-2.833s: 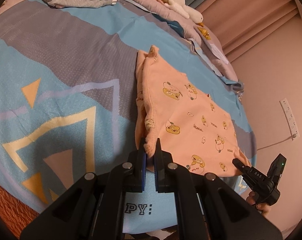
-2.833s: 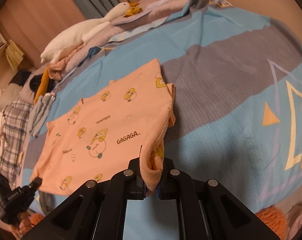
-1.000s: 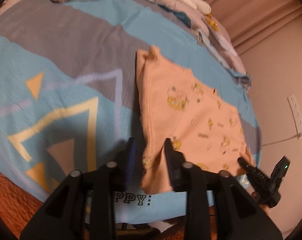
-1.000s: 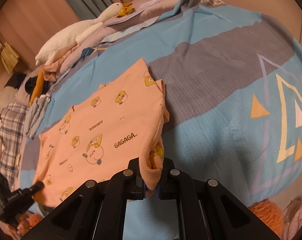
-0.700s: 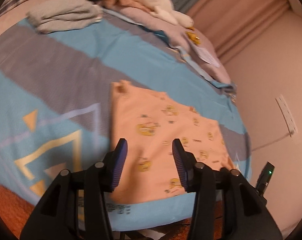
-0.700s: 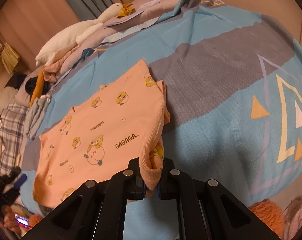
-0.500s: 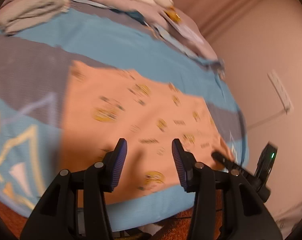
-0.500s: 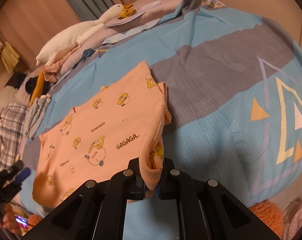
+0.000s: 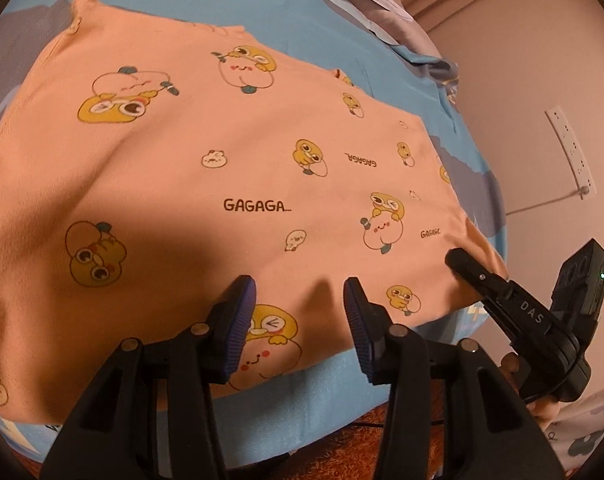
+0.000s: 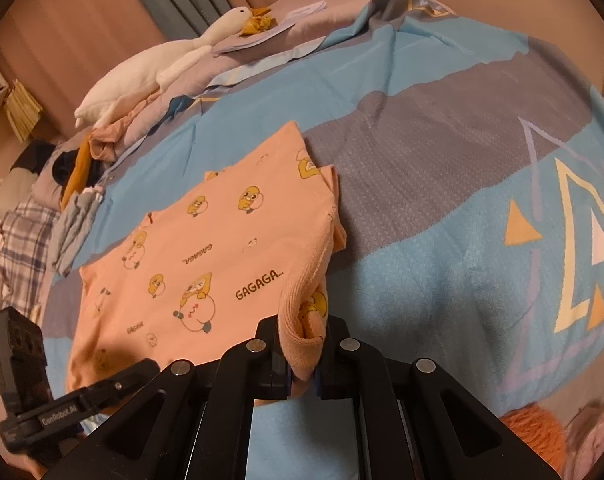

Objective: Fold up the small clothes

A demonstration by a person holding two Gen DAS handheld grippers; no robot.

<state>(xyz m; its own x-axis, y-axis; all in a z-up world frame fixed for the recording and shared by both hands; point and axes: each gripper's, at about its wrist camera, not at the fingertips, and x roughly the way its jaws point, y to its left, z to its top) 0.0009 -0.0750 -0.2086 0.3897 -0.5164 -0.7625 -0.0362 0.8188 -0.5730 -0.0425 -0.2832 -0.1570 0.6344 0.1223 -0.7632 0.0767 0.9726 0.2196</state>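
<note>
A peach garment (image 9: 262, 152) printed with cartoon ducks lies spread flat on the blue and grey bed cover (image 10: 442, 264). My left gripper (image 9: 298, 292) hovers open just over the garment's near edge, and its blue pads (image 9: 238, 320) hold nothing. My right gripper (image 10: 302, 356) is shut on a folded corner of the garment (image 10: 222, 256), and the cloth stands up between its jaws. In the left wrist view the right gripper (image 9: 462, 264) rests at the garment's right corner. The left gripper (image 10: 142, 368) shows at the lower left of the right wrist view.
A white goose plush (image 10: 162, 68) and a heap of clothes (image 10: 82, 168) lie along the bed's far side, with folded grey cloth (image 10: 70, 232) beside them. A wall socket strip (image 9: 570, 148) hangs to the right. An orange rug (image 10: 534, 428) lies below the bed's near edge.
The left gripper let go of the garment's left corner, opened, and swung right along the near edge, closer to the cloth. The right gripper kept still with its hold.
</note>
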